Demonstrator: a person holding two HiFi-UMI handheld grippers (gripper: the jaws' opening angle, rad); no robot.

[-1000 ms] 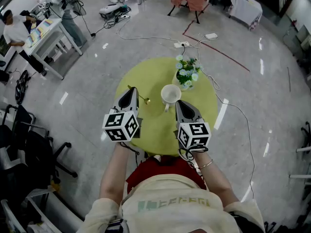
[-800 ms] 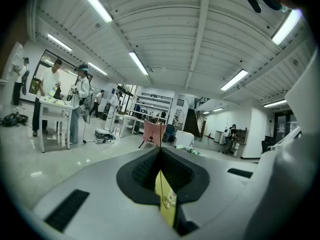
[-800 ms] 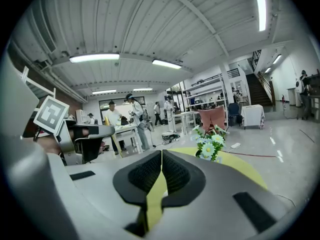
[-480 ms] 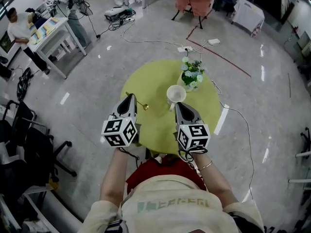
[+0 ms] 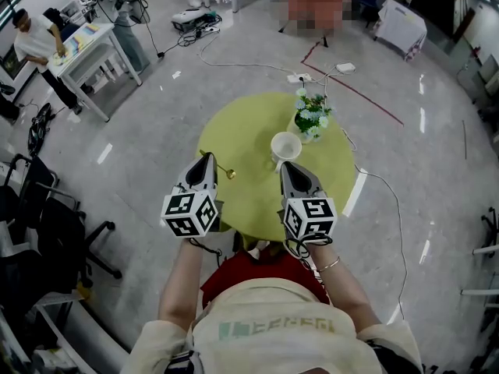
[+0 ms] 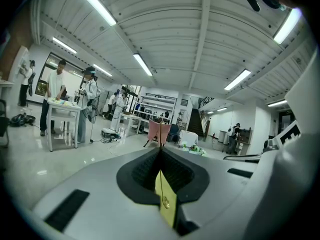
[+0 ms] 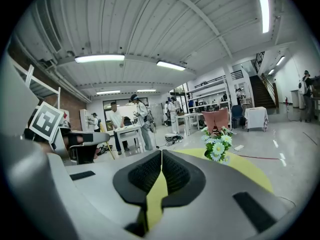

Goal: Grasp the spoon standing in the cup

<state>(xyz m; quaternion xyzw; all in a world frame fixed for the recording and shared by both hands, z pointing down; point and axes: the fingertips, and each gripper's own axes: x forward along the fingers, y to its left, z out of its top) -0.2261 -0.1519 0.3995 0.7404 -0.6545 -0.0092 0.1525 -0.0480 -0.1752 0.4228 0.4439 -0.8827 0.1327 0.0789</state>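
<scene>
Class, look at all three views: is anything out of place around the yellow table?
Yes. The spoon is not standing in the cup. It sticks out sideways from the shut left claw, left of the cup, which looks empty.

Bright, even indoor light in all 3 views. Falls from long ceiling strips [image 6: 95, 6], burnt out to pure white in both claw views. Throws short white streaks of glare across the glossy floor [image 5: 105, 156] in the head view. Lights the tabletop [image 5: 242, 131] evenly and casts only soft, faint shadows. Bends hard toward the edges: fisheye curving of ceiling ribs and floor, with black vignette corners in the 2 claw views. Renders the left claw [image 6: 160, 151] and right claw [image 7: 161, 154] soft and out of focus up close, with the far room sharper. Gives a mostly crisp head view, slightly smeared near the rim.
</scene>
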